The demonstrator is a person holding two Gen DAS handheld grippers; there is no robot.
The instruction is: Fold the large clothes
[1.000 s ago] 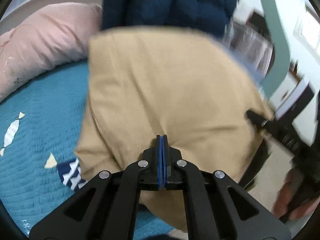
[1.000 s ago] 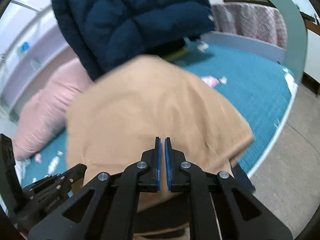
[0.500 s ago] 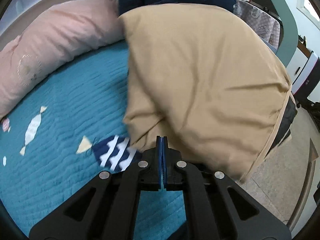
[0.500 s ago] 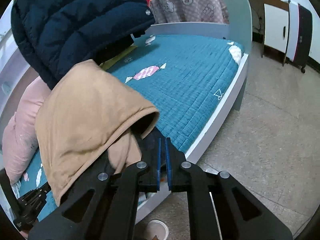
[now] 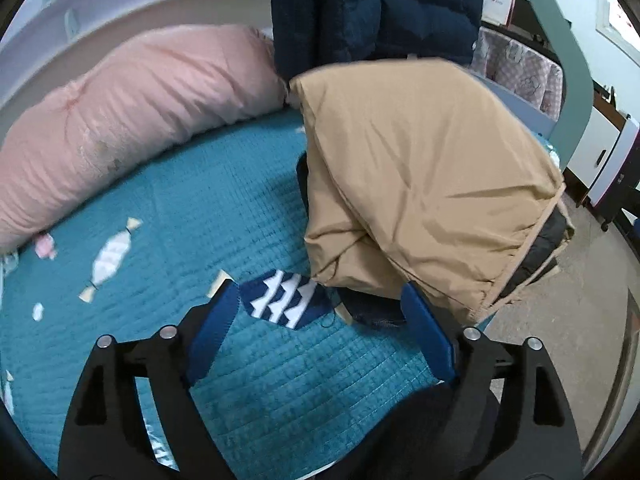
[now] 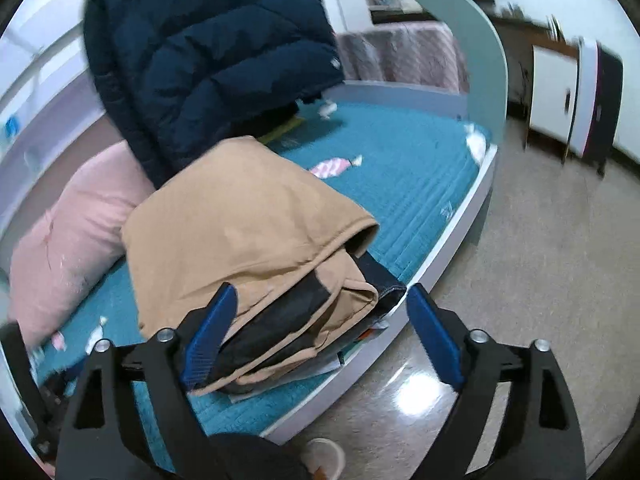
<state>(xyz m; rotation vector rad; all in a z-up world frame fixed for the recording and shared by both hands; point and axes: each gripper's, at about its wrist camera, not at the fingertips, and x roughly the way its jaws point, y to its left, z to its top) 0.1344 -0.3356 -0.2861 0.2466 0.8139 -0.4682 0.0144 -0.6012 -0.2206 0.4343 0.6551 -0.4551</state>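
Note:
A tan jacket (image 5: 420, 184) with black lining lies folded on the teal bed cover (image 5: 192, 216) near the bed's edge; it also shows in the right wrist view (image 6: 240, 240). My left gripper (image 5: 320, 312) is open and empty, just short of the jacket's near edge. My right gripper (image 6: 320, 316) is open and empty, its jaws standing either side of the jacket's folded end, where black lining (image 6: 288, 316) shows. A dark blue puffer jacket (image 6: 208, 48) hangs behind the tan one.
A pink pillow (image 5: 120, 120) lies at the back left of the bed. The bed's white edge (image 6: 440, 240) drops to a tiled floor (image 6: 540, 260). A teal bed post (image 5: 560, 40) rises at right. White cabinets (image 6: 560, 92) stand beyond.
Both grippers were shut on the tan jacket and carried it over the bed; now both have opened and let go, and the jacket lies folded on the cover.

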